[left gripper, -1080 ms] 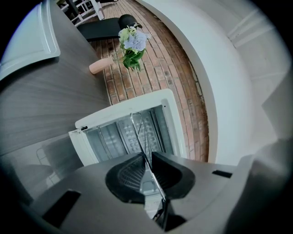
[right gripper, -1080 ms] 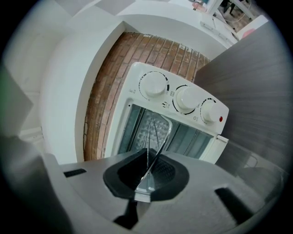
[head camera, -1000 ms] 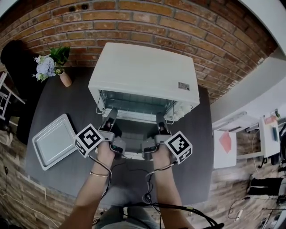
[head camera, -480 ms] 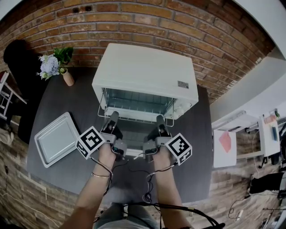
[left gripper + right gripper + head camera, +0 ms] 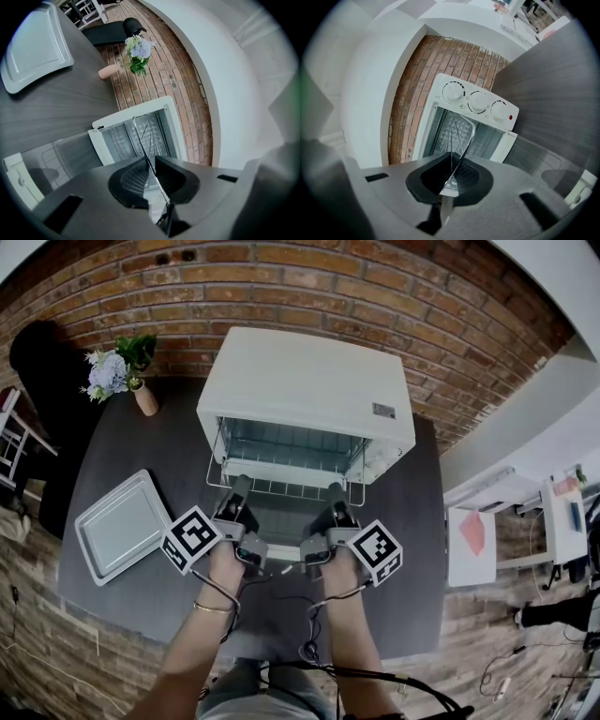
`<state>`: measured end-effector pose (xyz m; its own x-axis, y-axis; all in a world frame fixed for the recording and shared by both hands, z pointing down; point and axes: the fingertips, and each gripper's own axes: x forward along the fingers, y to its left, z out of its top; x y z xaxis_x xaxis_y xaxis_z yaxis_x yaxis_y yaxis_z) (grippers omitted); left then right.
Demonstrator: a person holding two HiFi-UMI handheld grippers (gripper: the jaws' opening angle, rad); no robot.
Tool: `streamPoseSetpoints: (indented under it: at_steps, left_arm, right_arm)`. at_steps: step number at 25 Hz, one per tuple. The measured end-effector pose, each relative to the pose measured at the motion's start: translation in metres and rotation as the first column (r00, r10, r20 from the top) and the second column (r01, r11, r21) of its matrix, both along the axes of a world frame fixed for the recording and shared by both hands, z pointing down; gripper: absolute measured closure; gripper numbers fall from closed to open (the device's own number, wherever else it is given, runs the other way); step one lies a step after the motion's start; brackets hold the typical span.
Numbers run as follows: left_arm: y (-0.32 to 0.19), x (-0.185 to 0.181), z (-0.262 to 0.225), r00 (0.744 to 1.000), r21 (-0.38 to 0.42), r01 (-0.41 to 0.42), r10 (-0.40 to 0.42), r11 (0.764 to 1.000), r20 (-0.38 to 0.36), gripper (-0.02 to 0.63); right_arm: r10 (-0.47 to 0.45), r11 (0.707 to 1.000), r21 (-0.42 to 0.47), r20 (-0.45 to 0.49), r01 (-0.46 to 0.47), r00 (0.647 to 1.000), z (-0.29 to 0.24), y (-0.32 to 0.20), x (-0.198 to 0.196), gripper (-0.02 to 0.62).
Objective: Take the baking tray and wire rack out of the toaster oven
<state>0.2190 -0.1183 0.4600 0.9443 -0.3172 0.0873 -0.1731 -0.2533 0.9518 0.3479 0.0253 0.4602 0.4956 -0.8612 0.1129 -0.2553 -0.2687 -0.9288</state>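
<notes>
Wire rack (image 5: pixel 281 489) sticking partway out of the open toaster oven (image 5: pixel 309 390), its front edge pinched on both sides: left gripper (image 5: pixel 239 487) closed on the wire near the oven's left side, right gripper (image 5: pixel 335 491) closed on it near the right. Both grippers level above the lowered glass door (image 5: pixel 281 526). Baking tray (image 5: pixel 122 526) lying flat on the dark worktop (image 5: pixel 173 442), well left of the oven. Vase of flowers (image 5: pixel 127 379) at the oven's back left, against the brick wall (image 5: pixel 375 296).
</notes>
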Motion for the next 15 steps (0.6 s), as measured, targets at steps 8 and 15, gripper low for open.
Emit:
streamPoseSetpoints:
  at_steps: [8, 15]
  left_arm:
    - [0.008, -0.012, -0.002, 1.0, -0.004, -0.008, 0.008, 1.0, -0.009, 0.566]
    - [0.015, -0.021, -0.002, 1.0, -0.003, -0.011, 0.011, 1.0, 0.003, 0.566]
  right_arm:
    - [0.004, 1.0, -0.015, 0.011, -0.004, 1.0, -0.001, 0.009, -0.013, 0.592]
    - [0.002, 1.0, -0.003, -0.007, -0.002, 1.0, -0.003, 0.015, -0.022, 0.592]
